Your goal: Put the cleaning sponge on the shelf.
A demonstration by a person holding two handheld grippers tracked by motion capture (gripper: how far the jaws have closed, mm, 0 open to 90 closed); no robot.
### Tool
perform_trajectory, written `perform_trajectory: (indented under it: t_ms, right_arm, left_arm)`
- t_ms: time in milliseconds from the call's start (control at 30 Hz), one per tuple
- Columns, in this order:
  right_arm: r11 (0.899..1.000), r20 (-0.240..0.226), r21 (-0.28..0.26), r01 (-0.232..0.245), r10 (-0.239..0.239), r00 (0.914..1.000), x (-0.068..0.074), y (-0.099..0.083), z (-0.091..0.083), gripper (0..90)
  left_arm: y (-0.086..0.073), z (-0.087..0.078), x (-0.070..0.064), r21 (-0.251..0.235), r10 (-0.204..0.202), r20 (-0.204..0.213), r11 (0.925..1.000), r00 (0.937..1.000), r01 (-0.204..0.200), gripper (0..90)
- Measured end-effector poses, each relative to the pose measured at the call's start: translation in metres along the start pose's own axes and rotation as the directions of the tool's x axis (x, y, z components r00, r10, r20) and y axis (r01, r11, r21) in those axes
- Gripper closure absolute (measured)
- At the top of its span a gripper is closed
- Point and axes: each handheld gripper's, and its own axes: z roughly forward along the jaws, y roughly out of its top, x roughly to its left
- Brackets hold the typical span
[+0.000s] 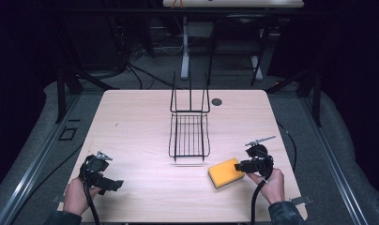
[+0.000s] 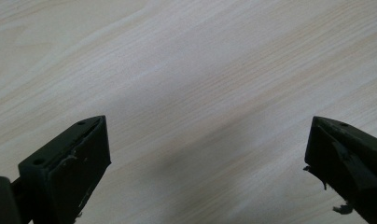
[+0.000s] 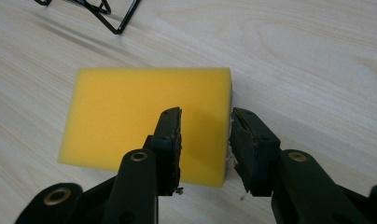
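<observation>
- Right gripper [image 3: 205, 140] pinches yellow rectangular foam sponge [image 3: 130, 112] at its edge (still on table).
- Left gripper [image 2: 207, 158] spread wide, empty.
- Black wire rack [image 1: 189, 136] empty; goal unclear, nothing placed yet.

This looks like a lab or recording room set up for tests, not a home. A pale wood-grain surface [image 1: 131, 126] stands alone in a dark room, lit from above while everything around it falls into black. Grey carpet [image 1: 300, 117] runs along its left and right edges, with metal floor rails [image 1: 340, 168] laid beside them. Beyond the far edge, loose cables [image 1: 136, 70] trail across the floor among dark frame legs [image 1: 61, 93], and a white-legged table [image 1: 185, 47] stands further back. A round grommet [image 1: 217, 101] sits near the surface's far edge.
</observation>
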Motion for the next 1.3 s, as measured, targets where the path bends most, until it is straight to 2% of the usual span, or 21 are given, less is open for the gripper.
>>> perform_trajectory:
  t_ms: [300,633,800,967,1067,1133,1267,1300]
  right_arm:
    - [1.0,-0.005,0.028,-0.007,0.007,1.0,-0.004,-0.003,0.006,66.7]
    - [0.999,-0.028,0.008,-0.042,0.042,0.9987,-0.005,-0.007,0.009,81.5]
    - [0.999,-0.037,0.003,-0.047,0.047,0.9982,-0.006,-0.008,0.009,84.7]
    - [0.999,-0.051,-0.013,-0.046,0.046,0.9977,-0.006,-0.008,0.008,86.5]
    - [0.997,-0.079,-0.059,-0.041,0.036,0.9962,-0.005,-0.007,0.0,87.0]
    - [0.997,-0.083,-0.068,-0.038,0.032,0.996,-0.004,-0.007,-0.002,87.0]
    - [0.995,-0.089,-0.099,-0.025,0.017,0.9959,0.0,-0.006,-0.01,87.6]
    - [0.995,-0.089,-0.101,-0.023,0.014,0.9959,0.0,-0.005,-0.011,87.7]
  left_arm:
    - [0.0,0.002,0.001,0.019,0.006,0.003,0.9998,1.0,-0.006,0.4]
    - [0.0,0.003,0.001,0.026,0.01,0.004,0.9996,0.9999,-0.01,0.4]
    - [-0.001,0.001,0.003,0.027,0.008,0.004,0.9996,1.0,-0.008,0.5]
    - [-0.003,0.0,0.006,0.015,-0.004,0.003,0.9999,1.0,0.004,0.5]
    - [-0.002,0.0,0.005,0.016,0.002,0.002,0.9999,1.0,-0.002,0.4]
    - [-0.002,-0.001,0.005,0.01,0.014,0.003,0.9999,0.9999,-0.014,0.5]
    - [-0.001,-0.006,0.004,-0.053,0.029,-0.004,0.9982,0.9996,-0.029,0.6]
    - [-0.001,-0.006,0.003,-0.056,0.028,-0.005,0.998,0.9996,-0.029,0.6]
